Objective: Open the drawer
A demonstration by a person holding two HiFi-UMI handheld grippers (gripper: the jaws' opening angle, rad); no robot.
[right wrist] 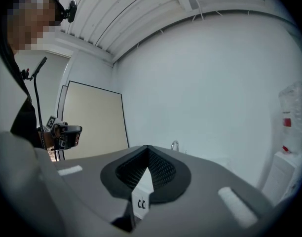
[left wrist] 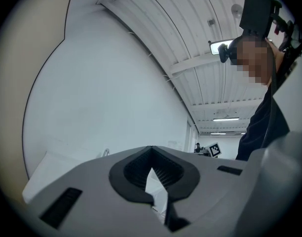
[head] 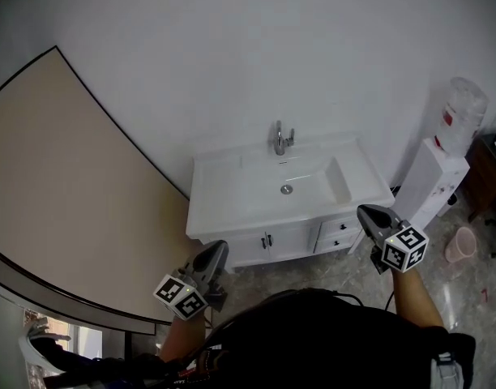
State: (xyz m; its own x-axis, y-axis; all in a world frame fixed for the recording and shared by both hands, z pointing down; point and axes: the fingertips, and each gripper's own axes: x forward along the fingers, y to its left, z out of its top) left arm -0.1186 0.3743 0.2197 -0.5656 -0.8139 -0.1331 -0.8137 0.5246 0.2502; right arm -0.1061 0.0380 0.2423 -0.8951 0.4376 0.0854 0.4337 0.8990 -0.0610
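Nearest the head camera: the person's dark-clad torso (head: 313, 343), filling the bottom edge. Both arms extend forward from it.

Left gripper (head: 216, 250): held low over the stone-patterned floor (head: 313, 270), in front of the vanity's left end. Its fingers (left wrist: 131, 169) are pressed together at the tips, nothing between them.

Right gripper (head: 368, 214): held in front of the vanity's right corner. Its fingers (right wrist: 163, 172) are likewise fully closed and empty.

Vanity (head: 232, 217): white, set against the white wall, with a sink basin (head: 301, 186) and a chrome faucet (head: 280, 138) at the back. Two doors sit under the basin. The drawer (head: 339, 227) is on the right side of the front, above a second one, and both are closed flush. Neither gripper touches it.

Left of the vanity: a large beige panel (head: 62, 201) with a dark edge. Right of it: a white water dispenser (head: 433, 178) carrying a bottle (head: 464, 112), with a pink bin (head: 460, 245) on the floor nearby.
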